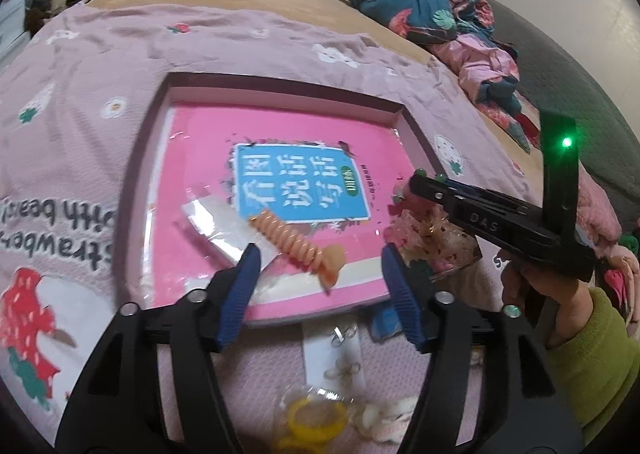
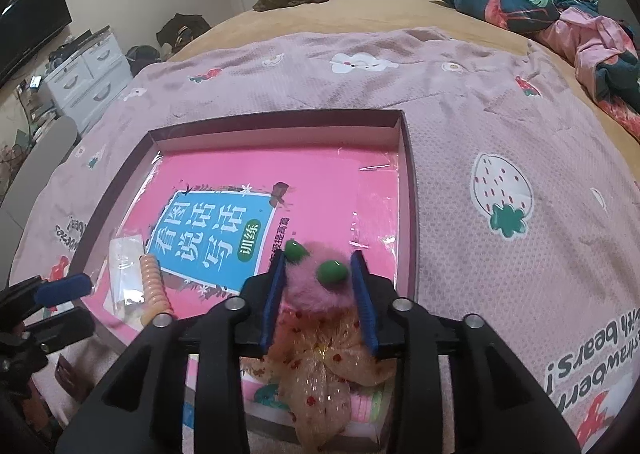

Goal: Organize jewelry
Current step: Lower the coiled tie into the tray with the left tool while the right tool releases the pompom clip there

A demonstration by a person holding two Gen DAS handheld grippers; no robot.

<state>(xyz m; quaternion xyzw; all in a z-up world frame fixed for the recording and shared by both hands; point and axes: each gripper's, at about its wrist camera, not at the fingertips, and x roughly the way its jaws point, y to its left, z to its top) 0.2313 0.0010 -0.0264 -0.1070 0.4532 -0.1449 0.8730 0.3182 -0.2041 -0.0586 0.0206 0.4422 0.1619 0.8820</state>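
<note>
Right gripper [image 2: 320, 286] was clamped on pink pom-pom hair tie [image 2: 316, 282] over box [image 2: 408, 174] — lower first, then release; left gripper [image 1: 320, 274] jaws were apart.

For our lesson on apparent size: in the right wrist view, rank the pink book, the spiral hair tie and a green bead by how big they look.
Largest to smallest:
1. Pink book
2. Spiral hair tie
3. Green bead, though it sits nearest the camera, so it looks bigger than it is.

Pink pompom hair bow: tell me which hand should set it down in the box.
Right. The right gripper already clamps the hair bow over the box; the left gripper is open, empty, near the coil hair tie.
</note>
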